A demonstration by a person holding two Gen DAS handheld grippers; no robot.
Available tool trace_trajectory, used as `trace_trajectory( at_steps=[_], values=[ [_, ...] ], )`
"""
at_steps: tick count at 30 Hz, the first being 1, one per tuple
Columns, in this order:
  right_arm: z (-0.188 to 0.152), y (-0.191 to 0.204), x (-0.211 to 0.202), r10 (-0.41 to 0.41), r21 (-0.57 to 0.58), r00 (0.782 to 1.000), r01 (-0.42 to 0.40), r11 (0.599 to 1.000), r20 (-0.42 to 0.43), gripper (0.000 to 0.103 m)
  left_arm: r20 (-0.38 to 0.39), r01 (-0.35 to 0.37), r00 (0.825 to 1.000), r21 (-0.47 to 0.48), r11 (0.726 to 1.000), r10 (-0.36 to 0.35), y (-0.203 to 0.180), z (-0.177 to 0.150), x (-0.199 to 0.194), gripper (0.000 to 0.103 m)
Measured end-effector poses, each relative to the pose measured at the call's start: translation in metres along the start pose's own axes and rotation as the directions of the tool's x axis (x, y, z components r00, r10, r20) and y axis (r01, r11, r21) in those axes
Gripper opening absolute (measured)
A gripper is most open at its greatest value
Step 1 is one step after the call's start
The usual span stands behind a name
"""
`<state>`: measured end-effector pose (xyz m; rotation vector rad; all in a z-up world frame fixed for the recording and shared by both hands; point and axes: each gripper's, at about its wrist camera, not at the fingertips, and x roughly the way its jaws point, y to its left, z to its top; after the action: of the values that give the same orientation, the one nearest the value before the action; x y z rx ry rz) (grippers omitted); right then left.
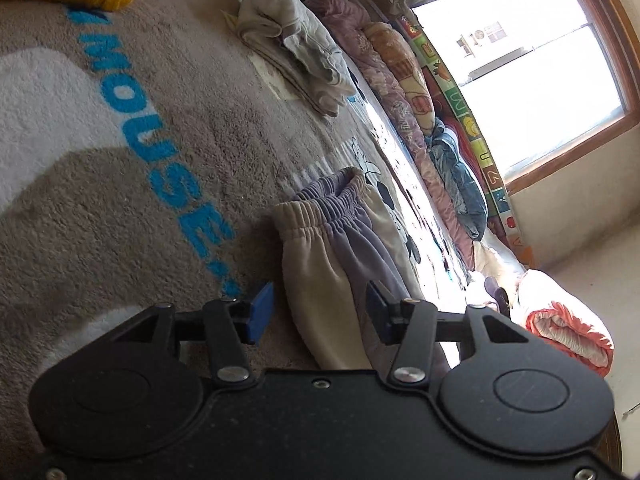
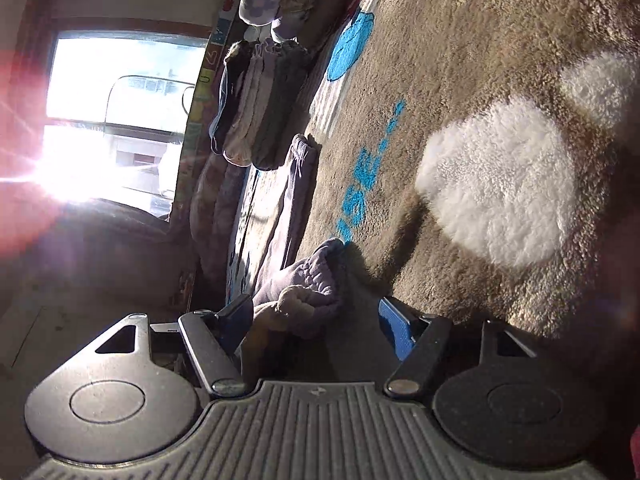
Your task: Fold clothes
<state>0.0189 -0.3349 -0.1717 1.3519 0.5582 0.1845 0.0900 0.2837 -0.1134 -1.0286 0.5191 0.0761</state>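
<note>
A pair of cream and lavender sweatpants (image 1: 340, 256) lies on a brown plush blanket (image 1: 140, 184) with blue letters. Its elastic waistband points away from me. My left gripper (image 1: 319, 312) is open, its blue pads (image 1: 261, 312) on either side of the pants below the waistband. In the right wrist view the same pants (image 2: 292, 192) stretch away along the blanket's edge, and a bunched lavender leg end (image 2: 308, 284) lies between the fingers. My right gripper (image 2: 316, 324) is open, with the cloth nearer its left pad (image 2: 236, 316).
A pile of folded pale clothes (image 1: 292, 48) sits further up the blanket, and a folded stack (image 2: 256, 100) shows in the right wrist view. Rolled quilts (image 1: 400, 80) and a play mat line the bright window (image 1: 520, 60). An orange-white rolled blanket (image 1: 568, 336) lies on the right.
</note>
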Motion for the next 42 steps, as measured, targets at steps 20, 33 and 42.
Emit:
trace_trajectory(
  at_steps=[20, 33, 42],
  values=[
    [0.006, 0.034, 0.019, -0.017, -0.256, 0.997, 0.034, 0.966, 0.07, 0.013, 0.035, 0.011, 0.999, 0.113, 0.993, -0.015, -0.03, -0.005, -0.027, 0.001],
    [-0.002, 0.013, 0.007, -0.14, -0.273, 0.99, 0.138, 0.952, 0.014, 0.027, -0.085, -0.066, 0.994, 0.053, 0.996, 0.07, 0.018, 0.0, -0.048, 0.007],
    [-0.008, 0.016, 0.016, -0.154, -0.358, 0.988, 0.154, 0.921, 0.028, 0.018, -0.021, -0.068, 0.997, 0.044, 0.997, 0.069, 0.014, 0.004, -0.039, 0.034]
  ],
)
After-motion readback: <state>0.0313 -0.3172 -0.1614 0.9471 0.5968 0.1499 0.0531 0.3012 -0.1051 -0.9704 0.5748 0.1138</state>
